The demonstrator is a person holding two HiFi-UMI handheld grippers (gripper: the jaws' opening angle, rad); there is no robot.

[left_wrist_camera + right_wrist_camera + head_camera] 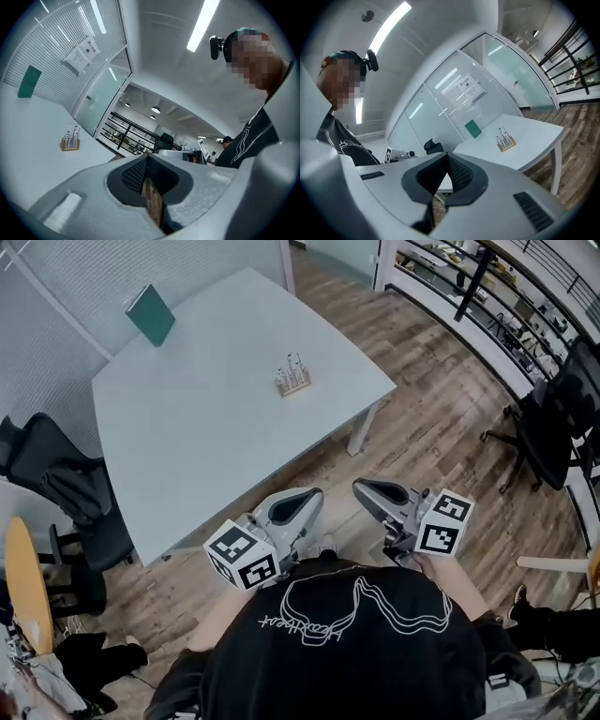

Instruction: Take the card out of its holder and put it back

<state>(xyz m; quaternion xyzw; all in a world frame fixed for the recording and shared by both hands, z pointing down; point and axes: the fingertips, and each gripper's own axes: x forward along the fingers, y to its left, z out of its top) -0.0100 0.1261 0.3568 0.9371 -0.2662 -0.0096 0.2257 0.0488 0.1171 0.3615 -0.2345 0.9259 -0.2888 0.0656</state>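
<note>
Pale worktop (187,446) bears the wooden holder (292,381), its card indistinct, well ahead of the left hand-held gripper (315,494) and right hand-held gripper (360,487). Both are closed and empty, and should open before reaching.

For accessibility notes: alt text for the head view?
The left hand-held gripper and right hand-held gripper, both shut and empty, are held at the person's chest, short of a pale table bearing a wooden rack and a green flat object.
</note>
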